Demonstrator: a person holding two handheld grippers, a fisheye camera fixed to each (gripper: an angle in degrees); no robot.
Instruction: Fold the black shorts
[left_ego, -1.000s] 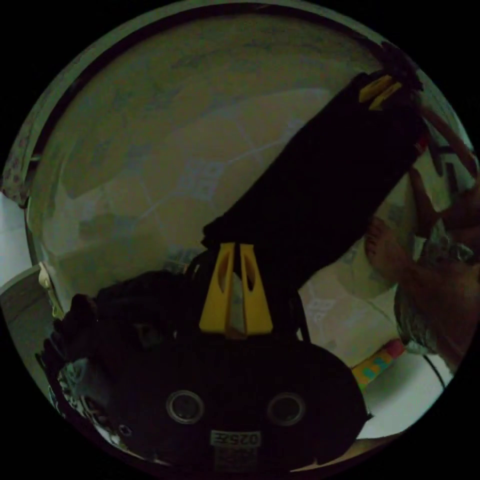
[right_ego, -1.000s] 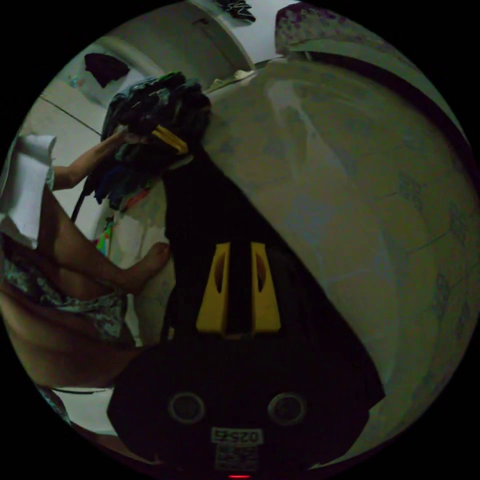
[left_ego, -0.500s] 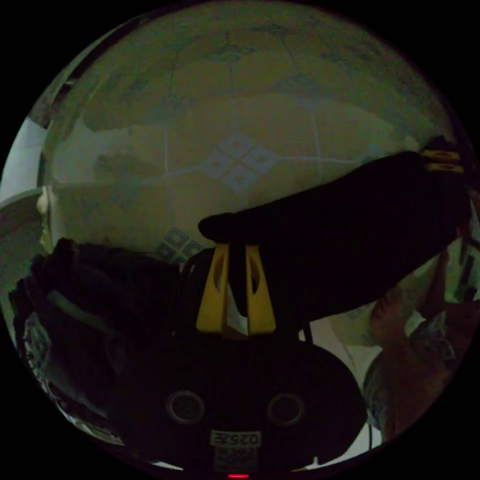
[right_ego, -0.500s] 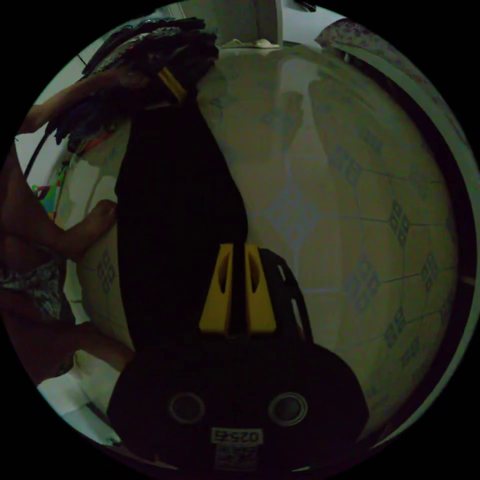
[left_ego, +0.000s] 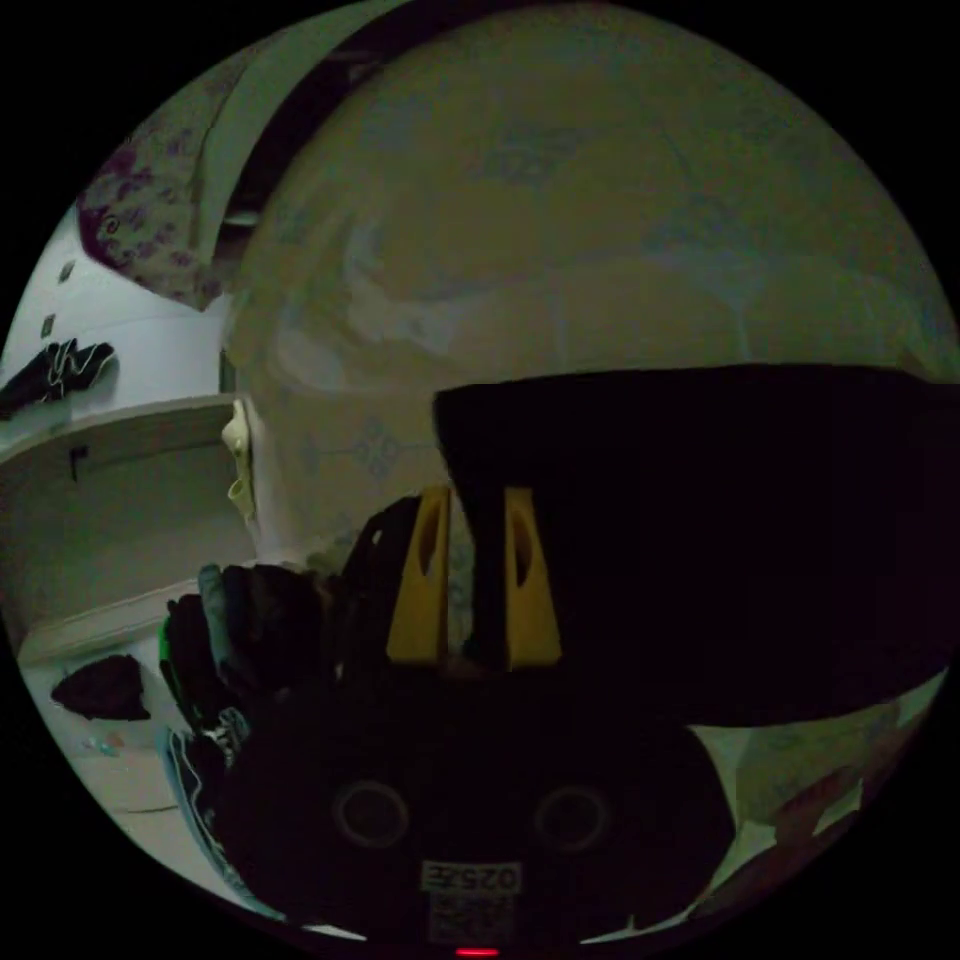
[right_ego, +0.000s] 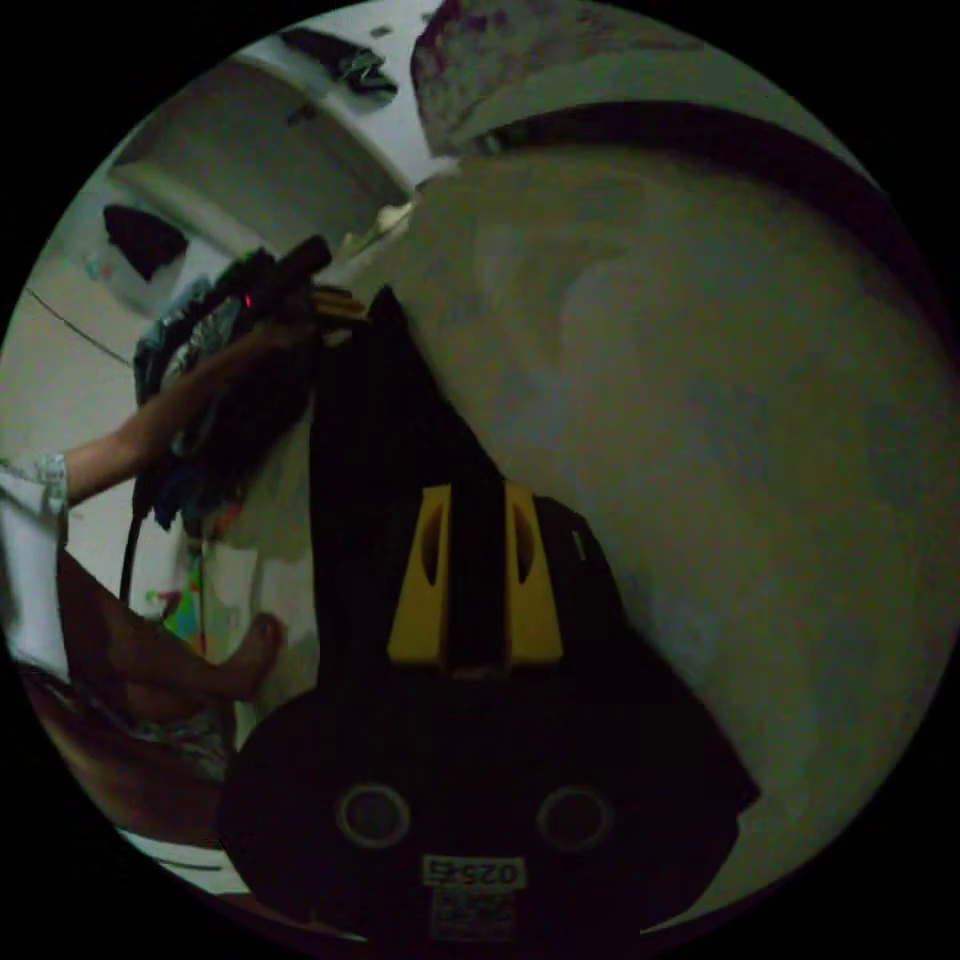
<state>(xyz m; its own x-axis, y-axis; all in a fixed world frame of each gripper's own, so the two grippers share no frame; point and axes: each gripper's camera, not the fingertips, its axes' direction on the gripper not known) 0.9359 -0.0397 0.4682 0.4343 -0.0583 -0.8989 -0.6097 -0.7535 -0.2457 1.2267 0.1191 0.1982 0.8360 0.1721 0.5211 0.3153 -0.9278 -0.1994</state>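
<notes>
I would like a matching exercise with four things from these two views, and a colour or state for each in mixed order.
Things:
1. shorts
2. left gripper
3. bed sheet
4. clothes pile

Descriptions:
A. pale, with a faint pattern
B. yellow jaws, closed on black cloth
C. black, stretched between two grippers
D. dark heap beside the bed

Pairs: 1-C, 2-B, 3-A, 4-D

I've got a bed (left_ego: 600, 200) under me with a pale patterned sheet (right_ego: 700, 400), a bit rumpled. A heap of dark clothes (left_ego: 250, 620) sits at its edge, beside my foot (right_ego: 255, 645).
</notes>
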